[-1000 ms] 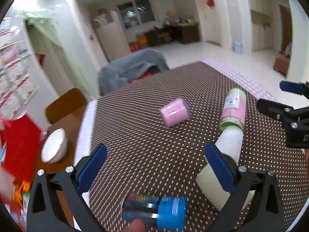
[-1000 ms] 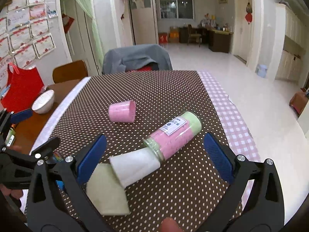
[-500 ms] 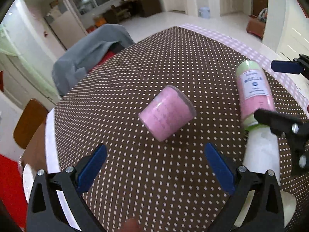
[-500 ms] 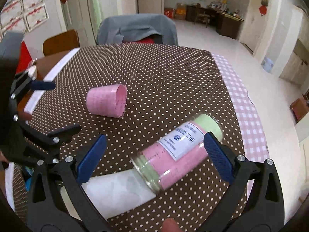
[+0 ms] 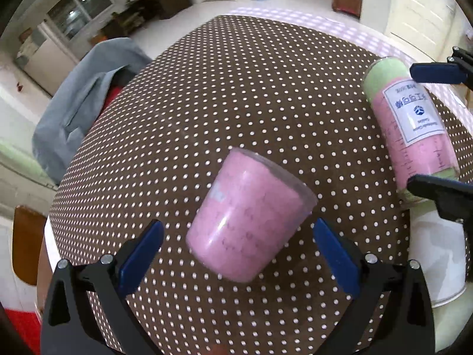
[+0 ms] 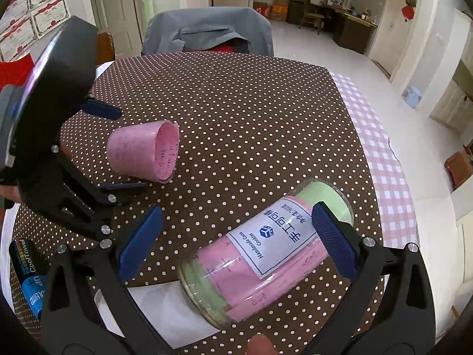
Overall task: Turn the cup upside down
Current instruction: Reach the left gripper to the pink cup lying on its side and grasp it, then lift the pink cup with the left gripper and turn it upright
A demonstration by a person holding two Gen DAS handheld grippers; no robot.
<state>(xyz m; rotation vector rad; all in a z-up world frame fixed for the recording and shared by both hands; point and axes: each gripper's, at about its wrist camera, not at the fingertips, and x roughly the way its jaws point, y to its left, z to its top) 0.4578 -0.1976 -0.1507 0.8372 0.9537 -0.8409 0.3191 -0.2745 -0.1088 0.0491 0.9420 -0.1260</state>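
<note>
A pink cup [image 5: 248, 222] lies on its side on the brown dotted tablecloth [image 5: 266, 88], mouth toward the right in the right wrist view [image 6: 142, 153]. My left gripper [image 5: 239, 254] is open with its blue pads on either side of the cup's base end, not touching. It also shows in the right wrist view [image 6: 115, 148] around the cup. My right gripper [image 6: 236, 242] is open over a clear jar [image 6: 266, 248] of pink and green paper lying on its side.
A white paper cup [image 6: 165, 310] lies at the jar's mouth. A blue tube [image 6: 29, 281] lies near the left table edge. A chair with a grey jacket [image 6: 207, 32] stands at the far side. The pink checked cloth [image 6: 384, 162] marks the right edge.
My left gripper has moved forward and down until the pink cup sits between its open pads. My right gripper has moved closer over the jar.
</note>
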